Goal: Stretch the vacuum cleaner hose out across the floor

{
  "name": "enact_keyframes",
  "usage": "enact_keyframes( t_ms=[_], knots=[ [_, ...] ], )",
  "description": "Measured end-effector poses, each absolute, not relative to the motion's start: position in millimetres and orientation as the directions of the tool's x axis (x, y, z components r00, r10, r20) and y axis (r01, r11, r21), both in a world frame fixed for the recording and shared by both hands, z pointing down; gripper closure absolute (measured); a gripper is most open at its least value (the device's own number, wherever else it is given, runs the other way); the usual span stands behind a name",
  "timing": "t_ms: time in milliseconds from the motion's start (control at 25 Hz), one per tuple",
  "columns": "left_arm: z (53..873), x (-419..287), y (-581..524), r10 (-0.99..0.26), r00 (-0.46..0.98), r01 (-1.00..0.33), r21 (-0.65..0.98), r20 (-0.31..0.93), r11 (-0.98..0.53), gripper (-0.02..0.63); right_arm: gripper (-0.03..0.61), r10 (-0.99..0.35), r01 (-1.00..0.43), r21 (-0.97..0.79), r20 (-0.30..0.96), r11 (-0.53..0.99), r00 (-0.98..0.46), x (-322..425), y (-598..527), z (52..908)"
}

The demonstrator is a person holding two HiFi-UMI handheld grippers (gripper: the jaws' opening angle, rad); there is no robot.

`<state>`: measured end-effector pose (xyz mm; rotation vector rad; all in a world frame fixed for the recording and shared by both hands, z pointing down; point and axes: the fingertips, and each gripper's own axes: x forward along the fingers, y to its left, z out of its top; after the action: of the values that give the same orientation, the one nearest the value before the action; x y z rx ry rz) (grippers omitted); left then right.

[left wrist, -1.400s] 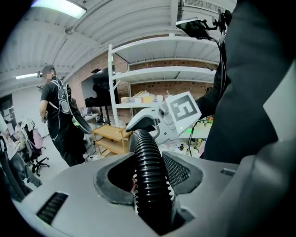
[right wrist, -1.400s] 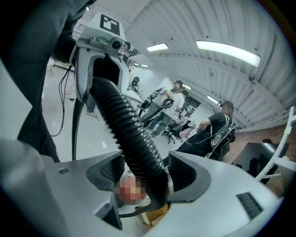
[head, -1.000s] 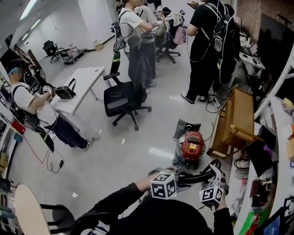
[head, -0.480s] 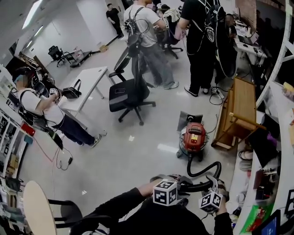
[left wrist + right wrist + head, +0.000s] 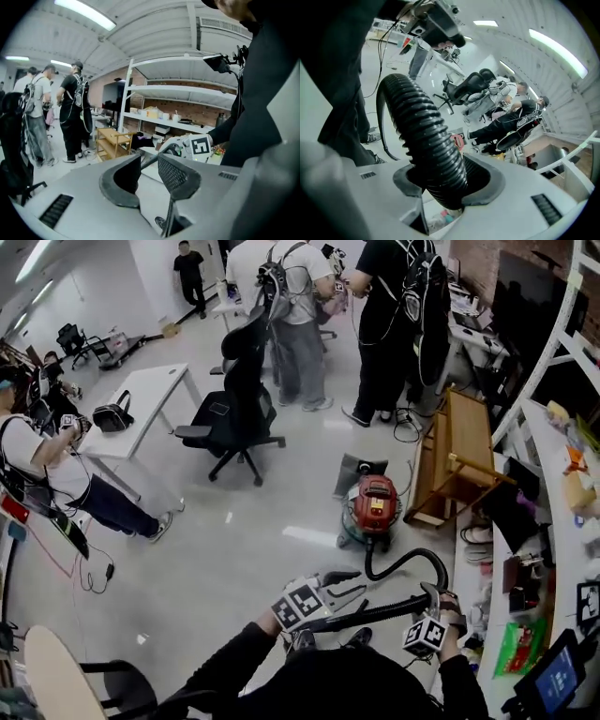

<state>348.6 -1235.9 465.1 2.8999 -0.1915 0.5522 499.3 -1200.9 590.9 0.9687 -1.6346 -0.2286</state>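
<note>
The red vacuum cleaner (image 5: 375, 505) stands on the floor ahead of me. Its black ribbed hose (image 5: 405, 562) loops from the canister to my right gripper (image 5: 439, 601), then runs nearly straight leftward to my left gripper (image 5: 342, 589). In the right gripper view the hose (image 5: 424, 131) fills the right gripper (image 5: 447, 180), whose jaws are closing and press on it. In the left gripper view the left gripper (image 5: 149, 174) is closing, with a gap still showing between its pads; a dark stretch of hose (image 5: 149, 161) runs from just past the tips to the right gripper.
A black office chair (image 5: 234, 409) and a white table (image 5: 145, 399) stand to the left. A wooden rack (image 5: 464, 451) sits right of the vacuum, beside cluttered shelving (image 5: 553, 484). Several people (image 5: 384, 324) stand at the back; another person (image 5: 47, 465) sits at the left.
My grippers have drawn apart, the left one going left, and the hose between them has gone from bent to nearly straight. The left jaws have narrowed.
</note>
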Motion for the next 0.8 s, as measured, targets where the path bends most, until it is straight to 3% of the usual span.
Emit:
enact_keyframes(
  t_ms=[120,240,360,520,640,720,800],
  knots=[
    [506,296,-1209,-0.037,0.91,-0.138,0.218,0.413,-0.966,0.495,0.385,-0.7,-0.537,0.618,0.71,0.574,0.07,489,-1200,568],
    [549,266,-1184,-0.009,0.873,-0.135,0.224,0.487,-0.965,0.372,0.385,-0.695,-0.614,0.602,0.709,0.511,0.118,476,-1214,528],
    [580,252,-1185,-0.023,0.868,-0.216,0.336,0.496,-0.917,0.354,0.385,-0.708,-0.667,0.619,0.68,0.415,0.19,498,-1221,526],
    [589,255,-1178,0.045,0.954,-0.194,0.728,0.295,-0.658,0.356,0.385,-0.698,-0.741,0.599,0.67,0.305,0.254,515,-1216,522],
    [591,275,-1179,0.052,0.985,-0.118,0.868,0.163,-0.482,0.356,0.385,-0.695,-0.781,0.568,0.672,0.262,0.255,520,-1212,516],
    [584,297,-1189,0.006,1.0,-0.015,0.955,0.018,-0.297,0.345,0.385,-0.698,-0.797,0.553,0.67,0.243,0.252,524,-1210,513],
    [573,321,-1206,-0.117,0.984,0.124,0.987,-0.135,-0.1,0.294,0.385,-0.698,-0.804,0.543,0.673,0.241,0.245,528,-1207,512]
  ],
)
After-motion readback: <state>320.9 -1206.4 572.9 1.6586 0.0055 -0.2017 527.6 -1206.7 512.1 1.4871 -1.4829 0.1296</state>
